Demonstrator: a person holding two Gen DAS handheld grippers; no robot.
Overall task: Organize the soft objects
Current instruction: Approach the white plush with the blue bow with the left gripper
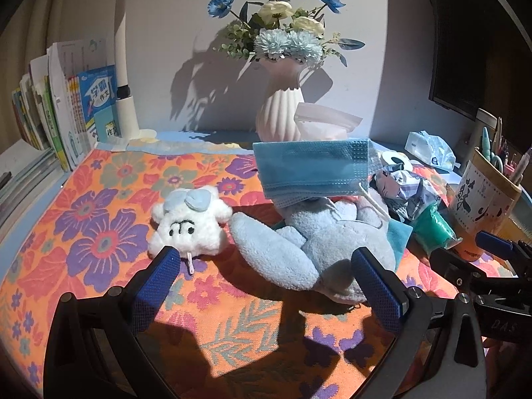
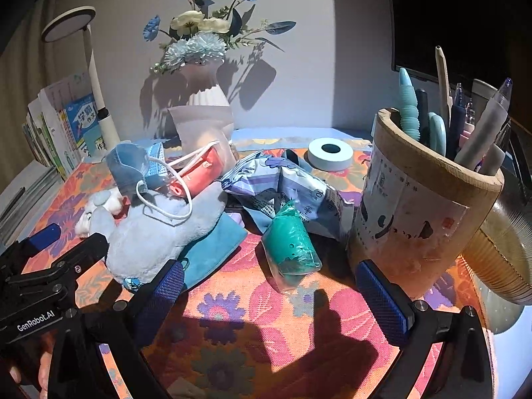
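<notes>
A small white plush [image 1: 189, 226] with a pale blue bow lies on the flowered cloth [image 1: 99, 232], just beyond my left finger pad. Beside it sprawls a pale blue plush [image 1: 309, 249] [image 2: 156, 236], with a blue face mask [image 1: 312, 169] [image 2: 133, 166] draped on top and a teal cloth [image 2: 212, 249] under it. My left gripper [image 1: 266, 282] stands open in front of both toys, holding nothing. My right gripper [image 2: 269, 296] is open too, empty, facing a green plastic roll [image 2: 289, 249] and a crumpled tissue packet [image 2: 286, 186].
A wooden pen holder [image 2: 422, 209] stands right by the right finger. Behind are a white vase of flowers [image 1: 282, 113], a pink pouch [image 2: 202, 169], a tape roll [image 2: 329, 153], a lamp [image 1: 124, 93] and upright books [image 1: 63, 109] at the left.
</notes>
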